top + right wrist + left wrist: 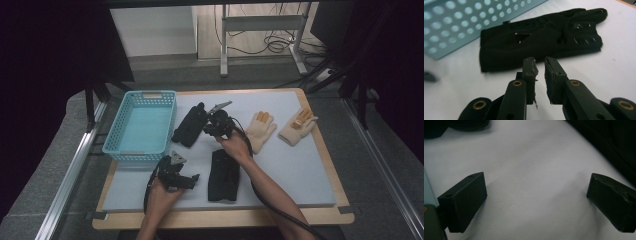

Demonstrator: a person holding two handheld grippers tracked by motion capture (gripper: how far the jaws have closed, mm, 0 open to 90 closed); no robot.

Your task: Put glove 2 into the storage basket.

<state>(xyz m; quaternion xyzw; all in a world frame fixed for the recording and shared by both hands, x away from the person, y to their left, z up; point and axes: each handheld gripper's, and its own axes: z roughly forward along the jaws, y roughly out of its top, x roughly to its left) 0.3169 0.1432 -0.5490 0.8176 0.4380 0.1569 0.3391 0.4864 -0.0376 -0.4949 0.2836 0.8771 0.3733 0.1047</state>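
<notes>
Black glove sorting — basket still unloaded.
The turquoise basket point(141, 127) holds nothing; one black glove point(541, 45) lies beside it on the tabletop point(295, 165), just ahead of the right tongs point(540, 72), nearly together and holding nothing. The left tongs point(536, 200) stand wide apart over bare mat — a second black glove point(223, 175) and two cream gloves point(280, 129) remain.

Black glove point(541, 42), blue basket point(469, 22), tool point(541, 72) nearly closed, empty

Blue perforated basket point(122, 131) at pad's left; two cream gloves point(260, 129) point(298, 126) lying right, side by side.
</notes>
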